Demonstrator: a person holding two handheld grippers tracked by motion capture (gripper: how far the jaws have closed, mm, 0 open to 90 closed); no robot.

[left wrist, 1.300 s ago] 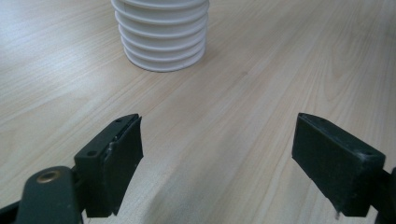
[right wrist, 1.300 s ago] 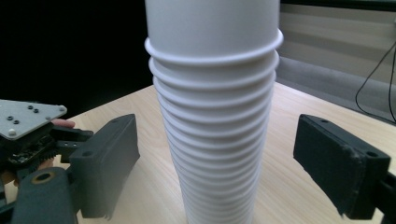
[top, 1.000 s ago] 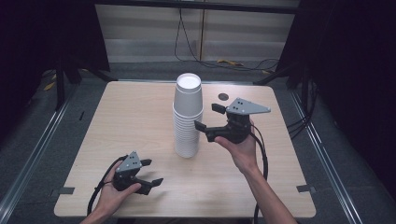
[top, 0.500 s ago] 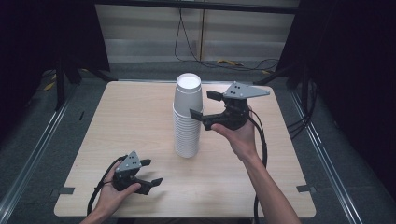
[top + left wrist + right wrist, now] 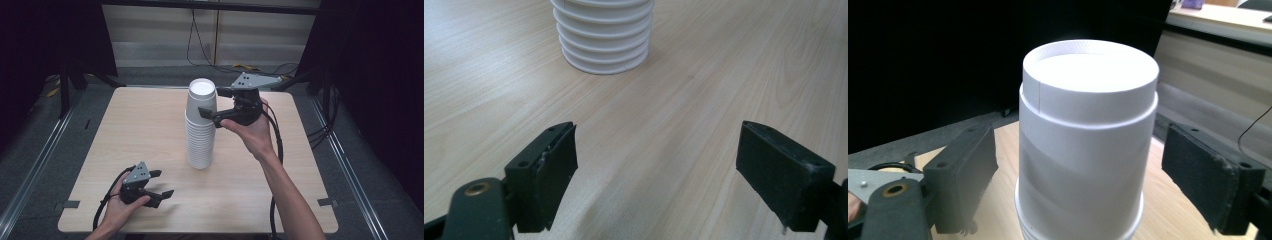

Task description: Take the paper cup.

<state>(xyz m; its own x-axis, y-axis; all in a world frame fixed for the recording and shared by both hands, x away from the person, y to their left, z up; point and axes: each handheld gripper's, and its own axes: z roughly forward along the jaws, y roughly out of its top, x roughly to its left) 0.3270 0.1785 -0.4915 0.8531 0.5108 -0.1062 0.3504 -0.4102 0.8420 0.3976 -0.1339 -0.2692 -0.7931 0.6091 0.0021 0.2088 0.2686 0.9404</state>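
- The right gripper [image 5: 212, 102] had its fingers [image 5: 962, 172] spread on either side of the top cup [image 5: 1088, 130], apart from its wall.
- That cup capped a tall stack of inverted white cups [image 5: 201, 135] standing mid-surface [image 5: 145, 125].
- Paper cups looked light and crushable; a gentle pinch above the next rim seemed best.
- The left gripper [image 5: 159, 184] rested low with its fingers spread; nothing blocked the stack.

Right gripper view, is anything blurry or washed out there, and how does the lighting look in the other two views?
Right gripper view: the top cup is bright, nearly washed out, against a black backdrop; the near jaws look soft. Left gripper view: the jaws are fairly sharp, the stack's base slightly soft, the table evenly lit. High view: the tabletop is lit, the surroundings dark.
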